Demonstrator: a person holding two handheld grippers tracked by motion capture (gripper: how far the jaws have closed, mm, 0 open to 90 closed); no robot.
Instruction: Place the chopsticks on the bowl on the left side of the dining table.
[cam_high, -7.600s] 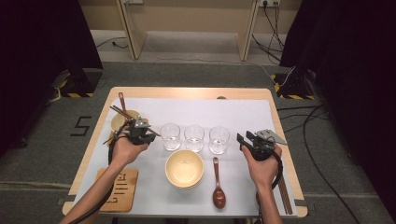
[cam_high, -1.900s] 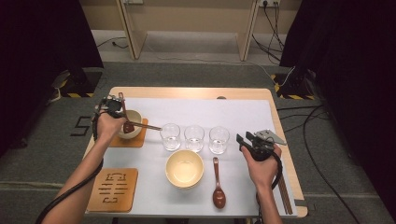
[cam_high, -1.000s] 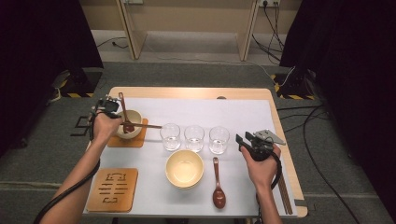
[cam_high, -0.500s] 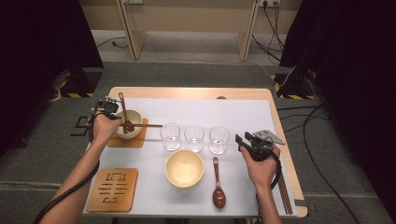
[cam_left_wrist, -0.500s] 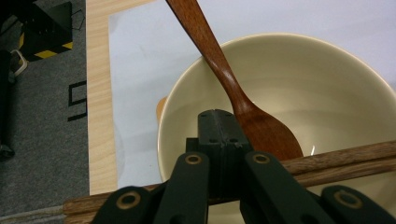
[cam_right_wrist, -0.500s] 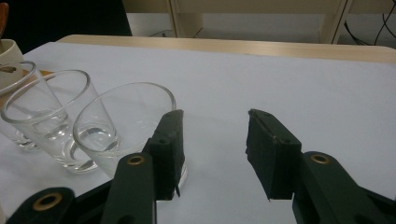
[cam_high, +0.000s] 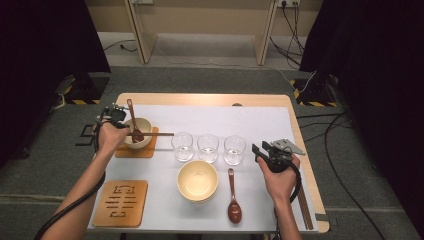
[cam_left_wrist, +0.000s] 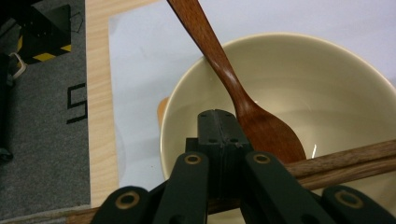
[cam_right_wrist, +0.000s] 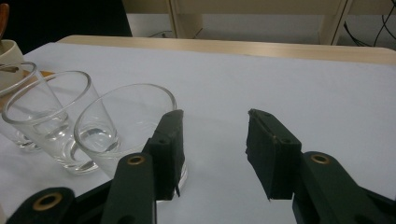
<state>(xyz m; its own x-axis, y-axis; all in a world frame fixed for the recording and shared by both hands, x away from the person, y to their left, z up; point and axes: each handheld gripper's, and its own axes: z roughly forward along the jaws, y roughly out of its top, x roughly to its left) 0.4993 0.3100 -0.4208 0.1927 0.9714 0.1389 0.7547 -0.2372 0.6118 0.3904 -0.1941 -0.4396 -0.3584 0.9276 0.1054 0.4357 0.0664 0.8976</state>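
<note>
High view: left gripper (cam_high: 116, 116) fingers clenched empty over small bowl (cam_high: 141, 134), chopsticks (cam_high: 155, 134) crosswise on rim just below, pointing rightward; right gripper (cam_high: 264, 150) released.

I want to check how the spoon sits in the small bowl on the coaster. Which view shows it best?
The left gripper view: the spoon fills it, head inside the bowl, handle against the rim. The high view shows it small. The right gripper view catches a handle sliver at its left edge.

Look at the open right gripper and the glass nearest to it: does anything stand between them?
Nothing visible does. The right gripper stands open over bare white mat, and the nearest glass sits just beside its left jaw with nothing between them.
</note>
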